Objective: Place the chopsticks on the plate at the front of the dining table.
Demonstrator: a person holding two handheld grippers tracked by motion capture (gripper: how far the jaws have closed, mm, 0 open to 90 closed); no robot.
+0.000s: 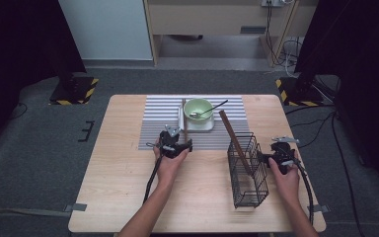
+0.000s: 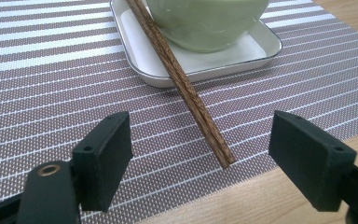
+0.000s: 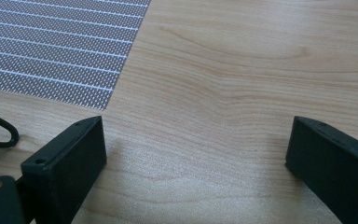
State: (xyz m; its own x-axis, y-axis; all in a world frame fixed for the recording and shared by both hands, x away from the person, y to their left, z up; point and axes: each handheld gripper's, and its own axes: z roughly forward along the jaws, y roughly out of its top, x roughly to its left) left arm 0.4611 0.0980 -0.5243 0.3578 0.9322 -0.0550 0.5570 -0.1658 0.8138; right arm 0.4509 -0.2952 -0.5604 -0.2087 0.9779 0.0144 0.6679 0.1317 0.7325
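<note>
Both forearms are bare, no sleeves; each black gripper (image 1: 175,143) (image 1: 280,154) trails a black cable and has blocky jaws with small screw holes.

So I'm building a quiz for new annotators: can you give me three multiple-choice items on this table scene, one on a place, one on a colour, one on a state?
1. Where does the near end of the chopsticks by the bowl lie?
A. on the striped mat
B. in the wire basket
C. on bare wood

2. What colour is the bowl?
A. red
B. pale green
C. black

3. How do the left tool's jaws stand?
A. shut on the chopsticks
B. shut on nothing
C. open, with the chopstick tip between them, untouched

Answers: 1 A, the tip rests on the mat, the far part on the white tray. 2 B, the high view shows it pale green. 3 C, the left gripper view shows clear gaps on both sides of the tip.
</note>
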